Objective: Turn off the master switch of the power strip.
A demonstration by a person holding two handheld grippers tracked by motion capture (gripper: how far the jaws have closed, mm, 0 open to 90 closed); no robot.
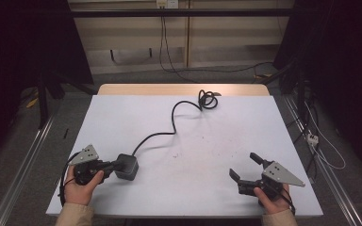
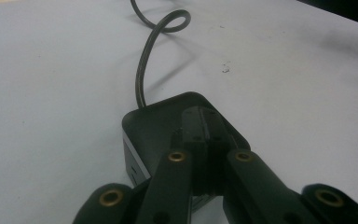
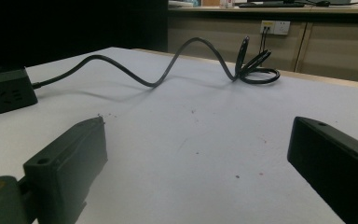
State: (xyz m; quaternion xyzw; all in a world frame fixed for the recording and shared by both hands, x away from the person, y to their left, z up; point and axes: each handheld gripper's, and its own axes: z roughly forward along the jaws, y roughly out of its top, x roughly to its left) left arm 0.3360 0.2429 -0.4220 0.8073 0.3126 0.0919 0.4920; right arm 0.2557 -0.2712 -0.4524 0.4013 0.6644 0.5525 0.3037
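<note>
1. The black power block [image 1: 127,166] sits on the white table [image 1: 207,188] at its near left, flat on its base, with the socket face showing in the right gripper view [image 3: 8,95].
2. Its cord [image 1: 169,127] leaves the far side and snakes across the table to a loose coil [image 1: 208,99] near the far edge — slack, so the block looks free to slide or lift without the cord tugging back.
3. The left gripper [image 2: 206,128] lies over the top of the block, its jaws pressed together. They seem to rest on the lid, perhaps pinning the block down, but I cannot tell whether they pinch any part of it.
4. The right gripper [image 1: 246,168] hovers low over bare table at the near right, well apart from block and cord, its jaws spread wide with nothing between them — likely kept ready for the cord.
5. A person's hands hold both grippers from the near edge.
</note>
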